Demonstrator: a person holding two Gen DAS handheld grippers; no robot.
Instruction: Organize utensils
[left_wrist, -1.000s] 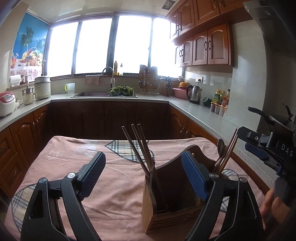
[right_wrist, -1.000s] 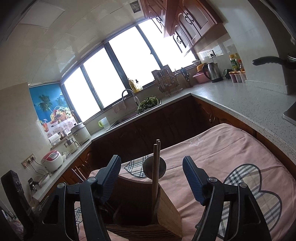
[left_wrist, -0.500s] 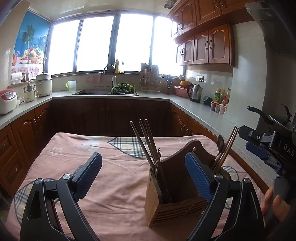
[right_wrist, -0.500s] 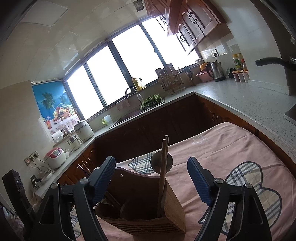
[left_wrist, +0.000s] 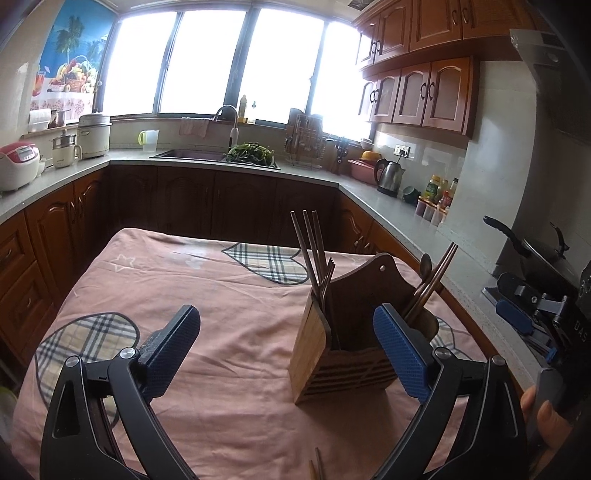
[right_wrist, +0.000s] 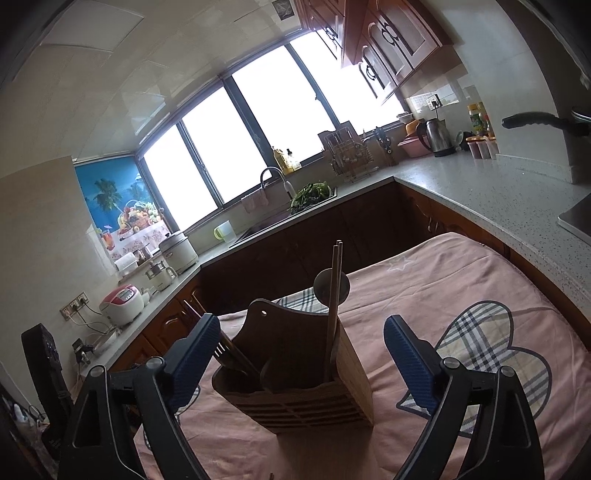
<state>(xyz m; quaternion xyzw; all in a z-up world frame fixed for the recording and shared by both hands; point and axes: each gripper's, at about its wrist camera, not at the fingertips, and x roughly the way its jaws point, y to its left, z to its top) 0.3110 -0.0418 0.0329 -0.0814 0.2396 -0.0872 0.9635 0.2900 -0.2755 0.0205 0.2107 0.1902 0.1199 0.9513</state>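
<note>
Wooden utensil caddy (left_wrist: 343, 332), table's right edge, chopsticks (left_wrist: 310, 243) stowed; left gripper (left_wrist: 284, 350) and right gripper (right_wrist: 299, 354) both wide, empty: collect loose chopsticks (left_wrist: 317, 467) from near edge.

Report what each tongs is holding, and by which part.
Nothing is held. The left tongs and right tongs are both open, clear of the wooden utensil holder.
</note>
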